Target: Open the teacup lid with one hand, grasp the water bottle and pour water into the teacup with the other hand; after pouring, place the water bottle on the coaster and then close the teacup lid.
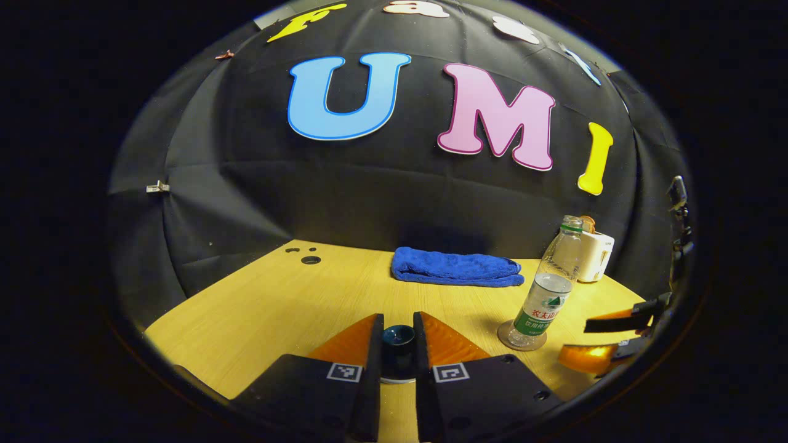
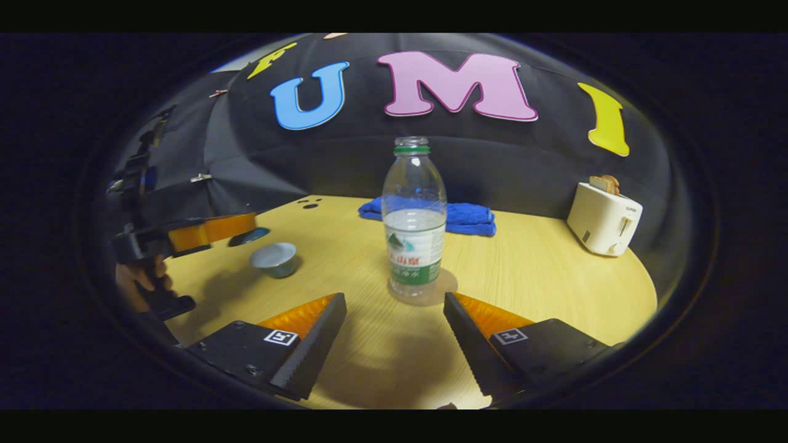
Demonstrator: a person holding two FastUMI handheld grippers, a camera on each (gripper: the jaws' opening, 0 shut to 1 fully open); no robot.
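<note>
Gripping teacup lid (image 1: pixel 398 337), left tongs (image 1: pixel 398 344); bottle (image 2: pixel 414 229) labelled.

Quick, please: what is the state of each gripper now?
Left gripper: closed on the teacup lid.
Right gripper: open, empty, facing the water bottle.

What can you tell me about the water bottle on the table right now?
The water bottle is clear plastic with a green neck ring, no cap visible, and a green and white label. It is about half full, standing upright on a round coaster on the wooden table. The open right gripper faces it; nothing grips it.
</note>
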